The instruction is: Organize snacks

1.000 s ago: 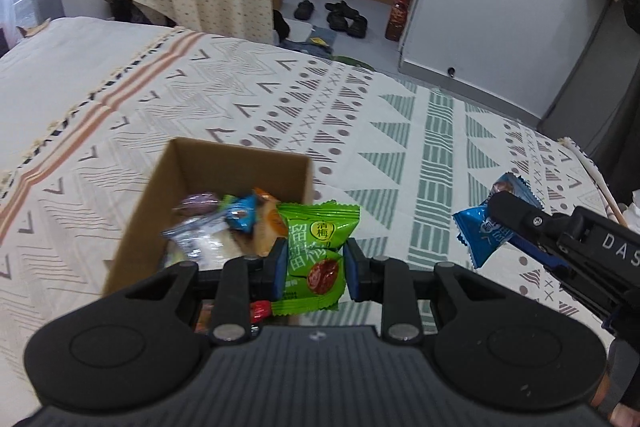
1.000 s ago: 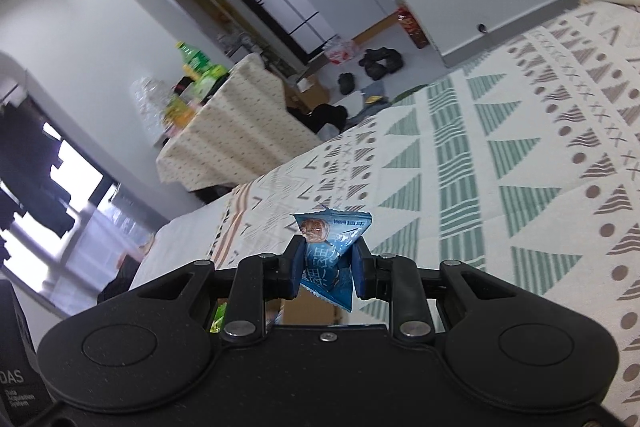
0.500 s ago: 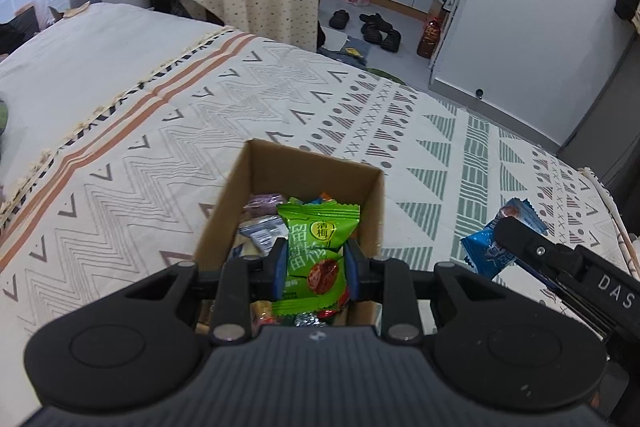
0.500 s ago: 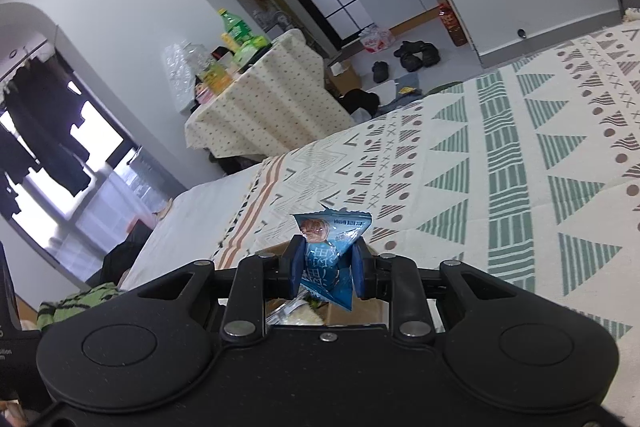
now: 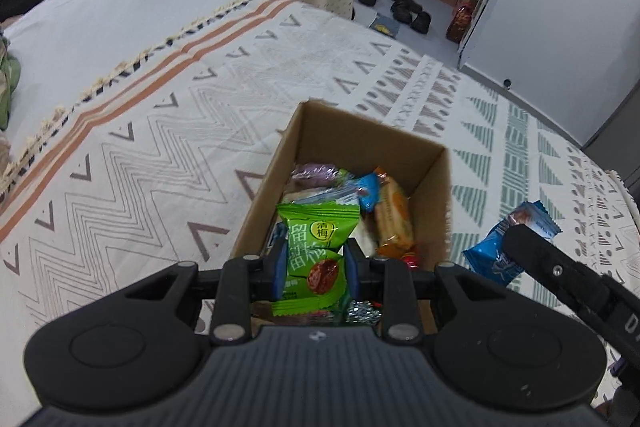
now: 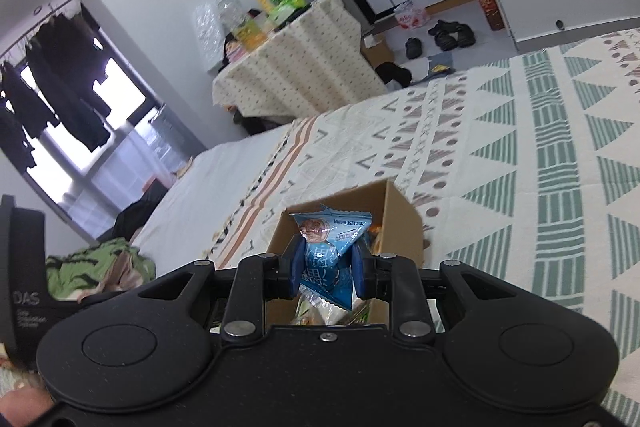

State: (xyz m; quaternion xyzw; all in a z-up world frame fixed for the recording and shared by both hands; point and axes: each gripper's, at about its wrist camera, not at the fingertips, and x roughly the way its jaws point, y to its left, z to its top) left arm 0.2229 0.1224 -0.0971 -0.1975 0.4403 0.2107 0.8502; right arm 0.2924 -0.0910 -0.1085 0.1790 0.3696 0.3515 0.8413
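Observation:
An open cardboard box (image 5: pixel 362 131) sits on the patterned bedspread with several wrapped snacks inside, among them an orange packet (image 5: pixel 394 215) and a purple one (image 5: pixel 316 173). My left gripper (image 5: pixel 316 263) is shut on a green snack packet (image 5: pixel 316 251), held over the box's near end. In the right wrist view my right gripper (image 6: pixel 328 267) is shut on a blue snack packet (image 6: pixel 330 255), with the same box (image 6: pixel 396 215) just beyond it. The left wrist view shows that blue packet (image 5: pixel 508 239) to the right of the box, outside its wall.
The bedspread (image 5: pixel 160 131) spreads wide to the left of the box. A cloth-covered table (image 6: pixel 296 67) with bottles stands beyond the bed. Shoes (image 5: pixel 408 7) lie on the floor. Crumpled green clothing (image 6: pixel 96 267) lies at the bed's left.
Both grippers have travelled toward the box with their packets. The box now lies under the green packet in the left wrist view and has come into the right wrist view.

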